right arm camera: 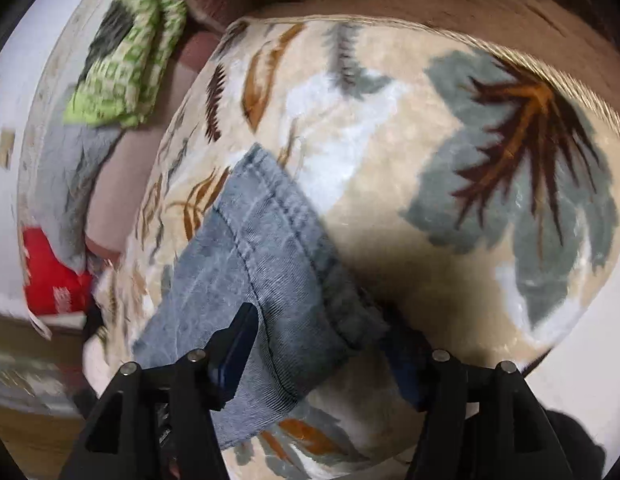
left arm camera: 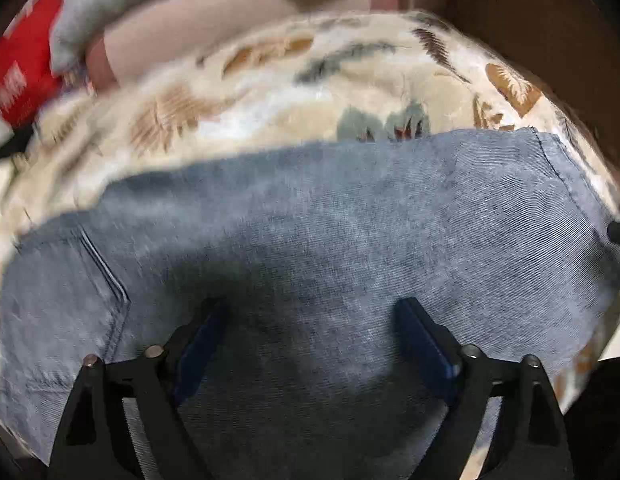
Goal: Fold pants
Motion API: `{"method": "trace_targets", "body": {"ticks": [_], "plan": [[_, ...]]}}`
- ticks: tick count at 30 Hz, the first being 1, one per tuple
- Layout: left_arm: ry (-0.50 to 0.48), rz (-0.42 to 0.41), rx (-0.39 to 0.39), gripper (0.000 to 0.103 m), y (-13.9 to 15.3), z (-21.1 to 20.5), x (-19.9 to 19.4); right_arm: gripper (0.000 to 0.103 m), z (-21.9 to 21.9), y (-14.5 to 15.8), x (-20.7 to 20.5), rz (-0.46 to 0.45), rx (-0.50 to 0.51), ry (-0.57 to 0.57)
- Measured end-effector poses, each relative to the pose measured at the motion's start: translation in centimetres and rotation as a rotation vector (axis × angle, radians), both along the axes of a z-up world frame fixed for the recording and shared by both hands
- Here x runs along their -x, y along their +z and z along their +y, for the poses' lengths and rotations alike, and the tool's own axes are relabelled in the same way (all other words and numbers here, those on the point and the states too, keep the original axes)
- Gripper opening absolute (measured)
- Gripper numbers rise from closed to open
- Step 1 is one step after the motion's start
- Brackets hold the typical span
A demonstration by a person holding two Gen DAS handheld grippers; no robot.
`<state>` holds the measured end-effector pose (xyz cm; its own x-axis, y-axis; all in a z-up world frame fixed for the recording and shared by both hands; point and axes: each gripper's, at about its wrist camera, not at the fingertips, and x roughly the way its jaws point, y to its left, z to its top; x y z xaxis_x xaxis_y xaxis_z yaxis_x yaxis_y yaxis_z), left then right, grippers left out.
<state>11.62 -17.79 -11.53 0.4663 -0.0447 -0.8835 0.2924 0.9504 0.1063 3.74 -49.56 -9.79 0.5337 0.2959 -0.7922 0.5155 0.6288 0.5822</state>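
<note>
A: Pants, faded blue denim [left arm camera: 310,240], lie flat on the cream plush blanket with a leaf print [left arm camera: 269,92], probably spread there so a fold can be laid over cleanly.

B: Left gripper [left arm camera: 310,320]?

A: Jaws wide apart, blue-padded fingers [left arm camera: 426,344] over the broad denim panel beside a stitched seam. Nothing clamped. Contact with the cloth cannot be told; frame blurred.

B: Right gripper [right arm camera: 330,344]?

A: Also wide. It straddles a hemmed corner of the pants [right arm camera: 265,248]. Left pad [right arm camera: 235,352] sits on or just above the denim; right finger is in shadow beyond the hem. Not closed on the cloth.

B: Farther off?

A: Green patterned cloth [right arm camera: 121,56], grey fabric [right arm camera: 69,168], red packet [right arm camera: 49,280], all past the blanket edge.
</note>
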Motion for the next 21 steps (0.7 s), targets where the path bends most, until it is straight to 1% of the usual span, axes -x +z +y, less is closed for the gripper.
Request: {"method": "trace_targets", "body": {"ticks": [1,2,3,5,6,7,8,9,10,11,12,13,14,16,18,19,20,21], "plan": [[0.007,0.004,-0.001,0.091,0.3,0.0,0.0,0.06,0.3,0.1,-0.2,0.009,0.028,0.009],[0.015,0.013,0.008,0.09,0.6,0.1,0.0,0.037,0.4,0.2,-0.1,0.016,0.058,0.015],[0.016,0.011,0.027,0.09,1.3,0.3,0.1,0.029,0.4,0.3,-0.2,0.009,0.062,0.024],[0.011,-0.045,0.026,0.09,2.3,0.1,0.6,0.028,0.2,0.4,-0.2,0.004,0.052,0.03],[-0.004,-0.074,-0.014,0.09,2.2,-0.4,0.8,0.027,0.3,0.6,-0.2,0.004,0.066,0.033],[-0.029,-0.044,-0.06,0.089,1.1,-1.1,0.6,0.027,0.7,1.1,-0.3,0.0,0.093,0.041],[-0.061,0.017,-0.094,0.092,-0.6,-1.6,0.2,0.026,1.3,1.9,-0.5,-0.012,0.123,0.05],[-0.046,0.0,-0.066,0.094,-0.4,-1.1,-0.2,0.026,1.9,2.8,-0.7,-0.028,0.147,0.061],[-0.029,0.019,-0.031,0.093,-0.1,-0.7,-0.5,0.026,3.0,4.1,-1.0,-0.053,0.184,0.082],[-0.011,0.045,0.015,0.092,0.2,-0.1,-0.8,0.025,4.1,5.4,-1.3,-0.079,0.221,0.104],[0.007,0.062,0.075,0.09,0.8,0.8,-1.0,0.025,5.9,7.4,-1.7,-0.123,0.28,0.145],[0.024,0.065,0.115,0.086,1.4,1.7,-1.1,0.025,7.5,8.9,-2.0,-0.155,0.32,0.177],[0.049,0.061,0.16,0.086,2.1,2.8,-1.1,0.025,9.1,10.1,-2.3,-0.189,0.347,0.21],[0.12,0.018,0.254,0.086,4.0,6.5,-0.7,0.025,13.7,12.6,-2.5,-0.268,0.415,0.301],[0.205,-0.03,0.301,0.086,5.7,10.7,-0.1,0.025,18.6,13.6,-2.3,-0.327,0.449,0.404],[0.24,-0.047,0.312,0.086,6.3,12.5,0.5,0.025,20.9,13.5,-1.9,-0.344,0.462,0.456],[0.275,-0.066,0.321,0.086,6.7,14.3,1.0,0.025,23.6,13.1,-1.7,-0.359,0.49,0.515],[0.309,-0.087,0.324,0.086,7.3,16.2,1.6,0.026,26.4,12.0,-1.4,-0.368,0.501,0.58]]}}
